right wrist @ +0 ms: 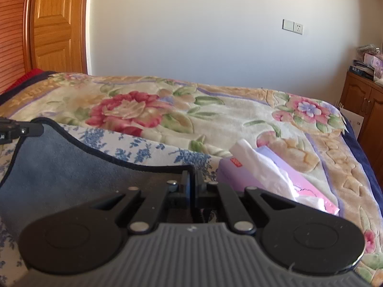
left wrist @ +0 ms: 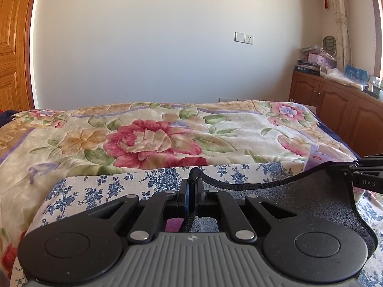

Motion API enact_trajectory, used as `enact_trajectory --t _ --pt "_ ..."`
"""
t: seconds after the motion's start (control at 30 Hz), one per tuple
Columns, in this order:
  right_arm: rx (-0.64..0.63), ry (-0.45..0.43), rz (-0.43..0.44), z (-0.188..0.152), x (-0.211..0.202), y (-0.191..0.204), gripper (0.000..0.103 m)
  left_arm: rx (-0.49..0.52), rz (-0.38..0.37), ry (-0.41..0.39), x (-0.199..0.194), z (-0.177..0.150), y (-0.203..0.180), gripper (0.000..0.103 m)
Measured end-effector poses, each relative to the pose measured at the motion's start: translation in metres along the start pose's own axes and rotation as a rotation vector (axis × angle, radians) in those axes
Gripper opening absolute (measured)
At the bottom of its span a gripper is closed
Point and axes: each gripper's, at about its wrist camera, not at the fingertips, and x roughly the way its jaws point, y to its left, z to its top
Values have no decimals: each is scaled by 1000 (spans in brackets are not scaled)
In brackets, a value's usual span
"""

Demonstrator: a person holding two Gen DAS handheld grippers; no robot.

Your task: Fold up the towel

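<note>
Both grippers have a corner of the towel, a dark grey cloth w/ a black bound edge. In the left wrist view the left gripper is clenched on the hem: the black edge loops up between the closed jaws, w/ a bit of blue pad showing at the pinch. Grey terry hangs below the jaws, and there's a purple patch under the linkage, prob. a 2nd layer of the towel, though it's too hidden to be sure.

The right gripper is likewise clamped tight on the towel's other top corner in its own view; it also shows at the far right edge of the left view, pinching the same hem. The towel is held up between the two, top edge sagging in a curve from one gripper to the other.

Behind the towel lies a white sheet w/ blue flower print, spread over a floral blanket on the bed. A purple tissue pack w/ white tissue sticking out sits on the blanket, just right of the right gripper. Further back: a plain wall w/ a switch & socket, a wooden door at left, a wooden cabinet w/ clutter on top at right.
</note>
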Motion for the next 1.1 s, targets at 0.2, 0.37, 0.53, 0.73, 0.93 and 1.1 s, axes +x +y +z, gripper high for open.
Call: enact_trajectory --t 0.2,0.37,0.53,0.73,0.93,1.1 --pt "14 25 -8 -9 15 -5 4 1 9 24 17 -5 3 5" --pt "24 53 -3 -16 25 -5 4 9 25 55 30 -13 4 5" --pt "32 73 -5 -20 30 -5 5 36 45 86 40 -19 4 6" --pt "41 74 -13 -20 30 -8 15 41 60 90 41 -22 4 12" --pt "43 62 -1 -18 18 -6 46 47 110 54 33 -22 2 66" --pt "53 47 19 -12 -6 2 47 37 116 63 18 -16 2 66"
